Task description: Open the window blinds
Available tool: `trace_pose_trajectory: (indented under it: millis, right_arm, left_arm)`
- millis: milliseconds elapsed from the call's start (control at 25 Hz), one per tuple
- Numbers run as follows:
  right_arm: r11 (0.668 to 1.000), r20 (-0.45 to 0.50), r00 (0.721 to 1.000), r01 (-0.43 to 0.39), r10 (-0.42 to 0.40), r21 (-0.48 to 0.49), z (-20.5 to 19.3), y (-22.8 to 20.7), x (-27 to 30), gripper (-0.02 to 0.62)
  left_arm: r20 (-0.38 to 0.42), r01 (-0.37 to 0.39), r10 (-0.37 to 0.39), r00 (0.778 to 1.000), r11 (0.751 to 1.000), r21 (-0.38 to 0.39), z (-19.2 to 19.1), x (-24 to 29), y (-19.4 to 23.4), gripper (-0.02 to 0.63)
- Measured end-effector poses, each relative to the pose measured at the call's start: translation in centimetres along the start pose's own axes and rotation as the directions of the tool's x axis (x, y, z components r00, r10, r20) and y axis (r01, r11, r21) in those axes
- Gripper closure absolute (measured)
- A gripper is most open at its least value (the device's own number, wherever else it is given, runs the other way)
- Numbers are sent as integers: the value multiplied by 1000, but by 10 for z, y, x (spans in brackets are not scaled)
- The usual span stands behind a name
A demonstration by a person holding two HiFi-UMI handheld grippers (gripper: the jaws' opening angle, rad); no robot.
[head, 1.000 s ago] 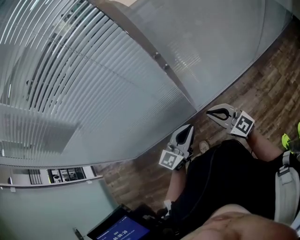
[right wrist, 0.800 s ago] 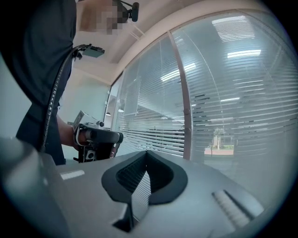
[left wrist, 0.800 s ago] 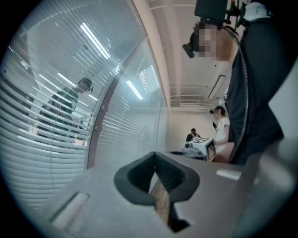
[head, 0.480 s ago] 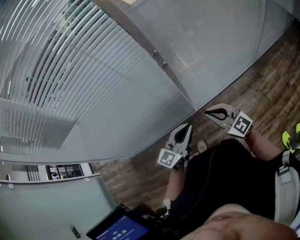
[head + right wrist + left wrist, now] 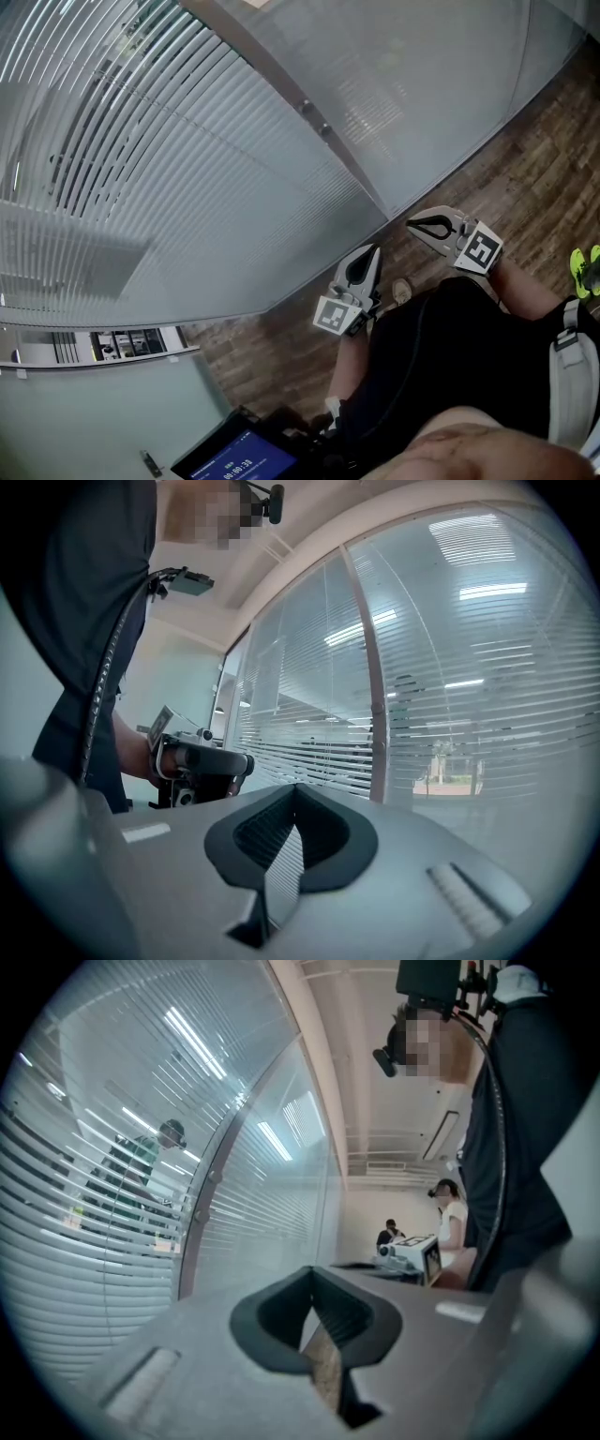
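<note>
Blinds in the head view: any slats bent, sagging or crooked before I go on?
Nothing stands out. The blinds hang even and parallel, with nothing bent or dropped that I can see. The left gripper and right gripper are both shut, empty, and held short of the blinds.

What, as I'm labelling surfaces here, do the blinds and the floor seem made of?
Blinds: thin pale slats with a light sheen, likely painted metal or plastic; which one cannot be told. Floor: brown planks with visible grain, either wood or wood-look laminate, with a matte finish.
</note>
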State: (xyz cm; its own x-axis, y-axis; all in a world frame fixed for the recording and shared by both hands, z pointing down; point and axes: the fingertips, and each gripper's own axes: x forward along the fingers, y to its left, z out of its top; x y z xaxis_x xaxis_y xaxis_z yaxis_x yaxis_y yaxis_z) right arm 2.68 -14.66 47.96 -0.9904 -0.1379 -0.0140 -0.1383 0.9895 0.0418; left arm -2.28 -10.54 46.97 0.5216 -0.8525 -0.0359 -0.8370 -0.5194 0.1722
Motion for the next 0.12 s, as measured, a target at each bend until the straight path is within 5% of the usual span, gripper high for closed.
trace_pose_trajectory:
  millis: [120]
  right_arm:
    - [1000, 6, 1000, -5, 5, -5, -8, -6, 2, 591]
  left_arm:
    - [8, -15, 15, 1000, 1000, -1, -6, 4, 8, 604]
